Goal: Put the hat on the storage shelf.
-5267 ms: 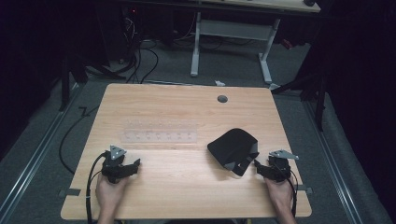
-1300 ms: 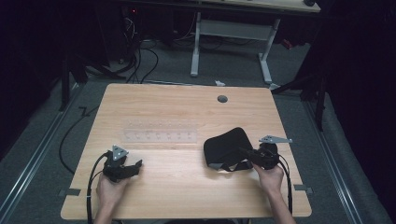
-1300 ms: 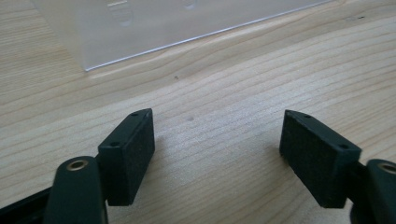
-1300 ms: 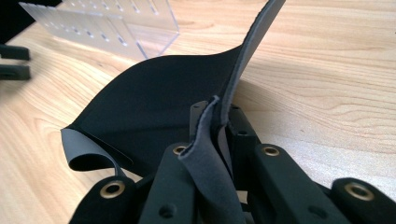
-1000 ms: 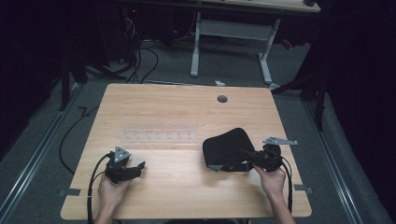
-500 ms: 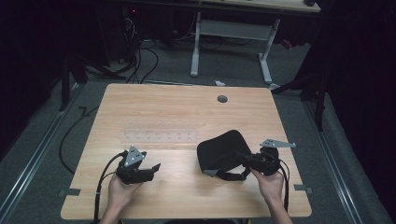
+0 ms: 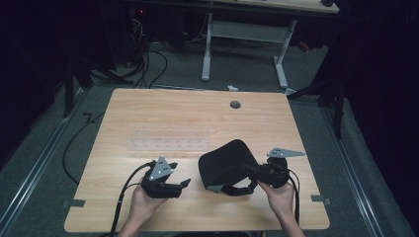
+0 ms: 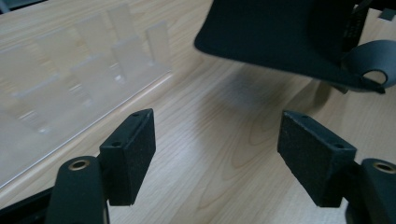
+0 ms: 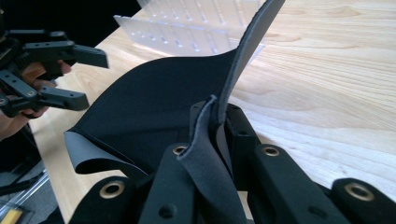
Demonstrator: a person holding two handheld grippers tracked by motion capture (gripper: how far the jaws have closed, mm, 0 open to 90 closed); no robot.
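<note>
A black, soft, foam-like fabric piece (image 7: 222,165) with a looped strap lies at the table's front right, partly lifted. My right gripper (image 7: 245,171) is shut on its right edge; in the right gripper view the jaws pinch a folded grey-black flap (image 9: 215,122). My left gripper (image 7: 182,184) hovers just left of the fabric, jaws open and empty. In the left gripper view its pads (image 8: 133,149) stand wide apart (image 8: 217,140) over bare wood, with the fabric (image 8: 280,32) raised ahead and its shadow beneath.
A clear plastic rack (image 7: 168,140) with small upright dividers lies flat on the wooden table (image 7: 148,108), left of the fabric. A round cable hole (image 7: 235,104) sits near the far edge. Table legs and cables occupy the dark floor behind.
My left gripper has moved right toward the fabric and risen a little. The right gripper has drawn the fabric slightly leftward, still clamped on it.
</note>
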